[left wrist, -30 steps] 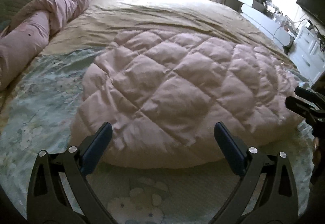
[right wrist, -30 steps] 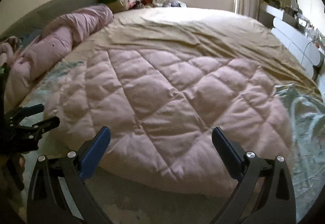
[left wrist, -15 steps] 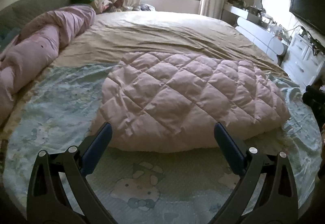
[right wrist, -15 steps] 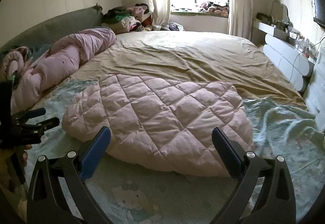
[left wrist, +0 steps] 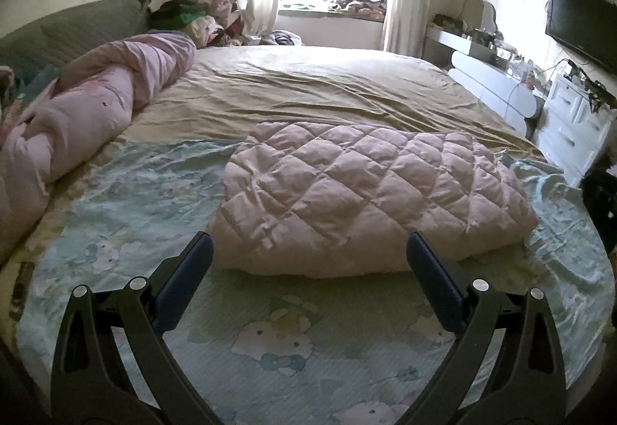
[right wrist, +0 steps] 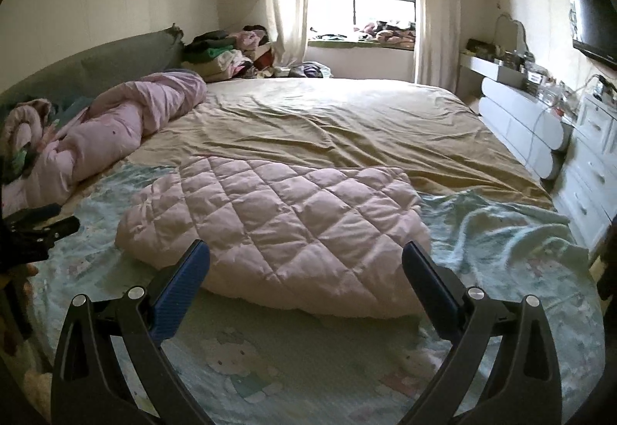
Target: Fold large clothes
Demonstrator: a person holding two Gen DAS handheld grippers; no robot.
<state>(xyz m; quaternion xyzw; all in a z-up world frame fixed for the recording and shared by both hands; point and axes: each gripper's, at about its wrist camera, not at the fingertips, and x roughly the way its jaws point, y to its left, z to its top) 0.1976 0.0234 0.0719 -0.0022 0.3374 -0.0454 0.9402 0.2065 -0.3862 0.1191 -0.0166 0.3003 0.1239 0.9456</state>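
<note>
On the cartoon-print sheet, the folded pink quilted coat is lying at 12 o'clock of the left gripper and right gripper; both are hovering short of it, fingers spread wide, gripping nothing.

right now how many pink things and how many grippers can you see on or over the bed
pink quilted coat, folded: 1
pink rolled duvet: 1
open grippers, left and right: 2
total: 4
</note>
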